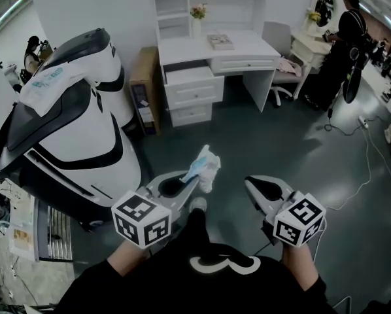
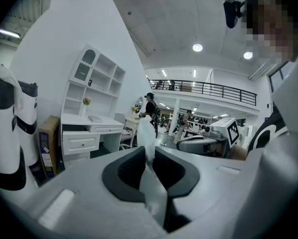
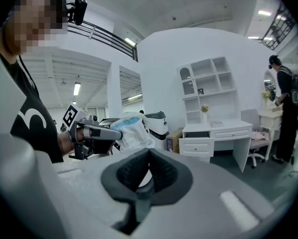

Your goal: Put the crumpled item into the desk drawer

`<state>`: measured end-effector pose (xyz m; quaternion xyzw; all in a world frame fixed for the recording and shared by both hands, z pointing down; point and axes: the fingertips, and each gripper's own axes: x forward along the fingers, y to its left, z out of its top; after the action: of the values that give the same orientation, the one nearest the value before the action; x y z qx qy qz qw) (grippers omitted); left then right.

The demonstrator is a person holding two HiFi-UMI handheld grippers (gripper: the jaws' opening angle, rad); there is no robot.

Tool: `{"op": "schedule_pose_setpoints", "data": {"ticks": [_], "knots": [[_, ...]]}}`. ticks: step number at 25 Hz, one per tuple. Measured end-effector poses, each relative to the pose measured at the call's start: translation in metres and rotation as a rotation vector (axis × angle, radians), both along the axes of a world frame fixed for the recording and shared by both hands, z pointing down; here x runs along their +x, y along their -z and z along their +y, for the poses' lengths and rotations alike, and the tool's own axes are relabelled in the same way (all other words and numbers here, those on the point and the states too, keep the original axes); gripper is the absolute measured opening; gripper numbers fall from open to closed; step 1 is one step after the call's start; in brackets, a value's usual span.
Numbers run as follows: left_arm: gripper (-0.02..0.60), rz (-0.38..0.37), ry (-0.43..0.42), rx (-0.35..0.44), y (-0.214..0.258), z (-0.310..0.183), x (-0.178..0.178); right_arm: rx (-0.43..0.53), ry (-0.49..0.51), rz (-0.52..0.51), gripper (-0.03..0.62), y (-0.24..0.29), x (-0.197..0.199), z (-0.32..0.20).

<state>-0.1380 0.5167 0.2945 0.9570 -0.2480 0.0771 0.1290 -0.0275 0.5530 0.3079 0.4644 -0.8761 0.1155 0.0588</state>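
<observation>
A crumpled white and blue wrapper (image 1: 205,165) sticks out from my left gripper (image 1: 194,179), which is shut on it. In the left gripper view the wrapper (image 2: 148,148) rises between the closed jaws. The right gripper view shows the same wrapper (image 3: 131,132) held out to its left. My right gripper (image 1: 251,185) is shut with nothing in it, a short way right of the left one. The white desk (image 1: 235,48) stands ahead, across the dark floor. Its top left drawer (image 1: 190,77) is pulled out.
A large white and black machine (image 1: 65,129) stands at the left. A cardboard box (image 1: 145,90) leans beside the desk, and a chair (image 1: 284,70) is at its right. A person (image 1: 342,41) stands by a dressing table at the far right. Cables (image 1: 372,156) lie on the floor.
</observation>
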Motion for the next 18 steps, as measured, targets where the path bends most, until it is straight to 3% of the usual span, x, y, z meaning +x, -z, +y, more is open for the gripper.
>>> {"op": "schedule_pose_setpoints", "data": {"ticks": [9,18], "knots": [[0.049,-0.023,-0.023,-0.058,-0.026,-0.112,0.023,-0.044,-0.044,-0.009,0.002,-0.027,0.027,-0.112],[0.049,-0.070,-0.002,-0.141,-0.049,-0.333,0.050,-0.125,-0.045,-0.032,0.002,-0.045,0.056,-0.335]]}}
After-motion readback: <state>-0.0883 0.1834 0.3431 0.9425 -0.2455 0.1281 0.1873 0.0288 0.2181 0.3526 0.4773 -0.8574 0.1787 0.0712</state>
